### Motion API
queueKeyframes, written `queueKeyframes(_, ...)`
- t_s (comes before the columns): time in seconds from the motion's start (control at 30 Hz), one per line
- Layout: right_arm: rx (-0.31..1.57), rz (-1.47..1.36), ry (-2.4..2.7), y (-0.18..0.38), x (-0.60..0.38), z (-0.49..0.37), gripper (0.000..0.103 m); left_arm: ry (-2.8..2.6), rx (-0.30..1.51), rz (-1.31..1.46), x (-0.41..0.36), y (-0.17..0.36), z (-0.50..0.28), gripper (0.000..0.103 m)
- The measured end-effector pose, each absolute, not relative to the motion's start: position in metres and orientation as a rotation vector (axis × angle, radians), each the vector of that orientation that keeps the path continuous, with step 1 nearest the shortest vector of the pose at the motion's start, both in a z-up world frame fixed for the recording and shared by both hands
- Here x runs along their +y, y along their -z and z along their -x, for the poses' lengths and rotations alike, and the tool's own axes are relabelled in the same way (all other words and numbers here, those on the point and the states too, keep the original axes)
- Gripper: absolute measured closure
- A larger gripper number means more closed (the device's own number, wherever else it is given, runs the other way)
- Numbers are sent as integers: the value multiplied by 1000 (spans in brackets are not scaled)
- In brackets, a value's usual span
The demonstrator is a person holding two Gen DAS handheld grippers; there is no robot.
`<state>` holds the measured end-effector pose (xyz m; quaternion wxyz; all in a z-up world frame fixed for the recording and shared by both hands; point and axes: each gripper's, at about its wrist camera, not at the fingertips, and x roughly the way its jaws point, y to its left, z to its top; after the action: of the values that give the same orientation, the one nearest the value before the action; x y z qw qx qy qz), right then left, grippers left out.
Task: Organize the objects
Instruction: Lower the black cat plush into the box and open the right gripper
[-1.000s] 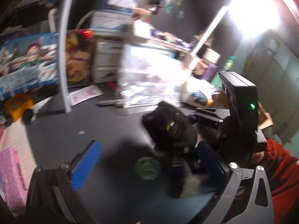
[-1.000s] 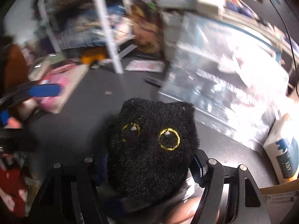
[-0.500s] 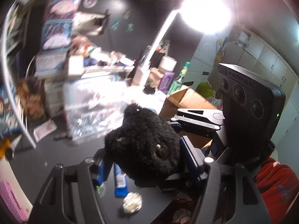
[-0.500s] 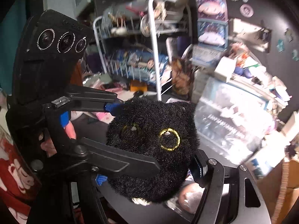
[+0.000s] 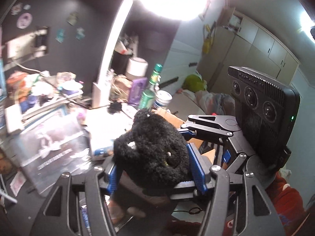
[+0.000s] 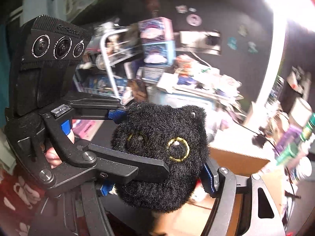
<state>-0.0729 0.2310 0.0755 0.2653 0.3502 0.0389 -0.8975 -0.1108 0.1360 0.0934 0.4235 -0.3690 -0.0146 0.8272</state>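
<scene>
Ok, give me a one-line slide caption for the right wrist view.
Both grippers, left and right, clamp a black plush cat held above a cardboard box.

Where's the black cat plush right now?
The black cat plush is off the desk, centred in both wrist views, clamped by both the left gripper and right gripper above the cardboard box.

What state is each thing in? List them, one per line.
black plush cat: lifted, gripped from two sides by both grippers.
left gripper: shut on the plush.
right gripper: shut on the plush.
green bottle: upright, capped.
can: upright.
cardboard box: open.
</scene>
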Motion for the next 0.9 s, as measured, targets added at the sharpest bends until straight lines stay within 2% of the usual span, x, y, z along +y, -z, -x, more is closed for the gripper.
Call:
queueKeyframes(0.3,28,-1126,2420,-55,297,93,36,-1982,-36,1051,192,-75,143,45)
queueKeyframes(0.43,62,-1197,2424,-47,310,101,35,-1976,4,1081,208,-70,148,44)
queueKeyframes(0.47,76,-1215,2422,-45,311,103,32,-1981,25,1080,211,-70,149,41)
queueKeyframes(0.57,141,-1288,2420,-41,315,106,25,-1997,72,1056,216,-74,146,23)
queueKeyframes(0.6,163,-1304,2426,-41,316,107,21,-2000,78,1045,216,-78,145,21)
queueKeyframes(0.9,161,-1288,2451,-49,327,106,20,-2055,133,1046,199,-88,140,18)
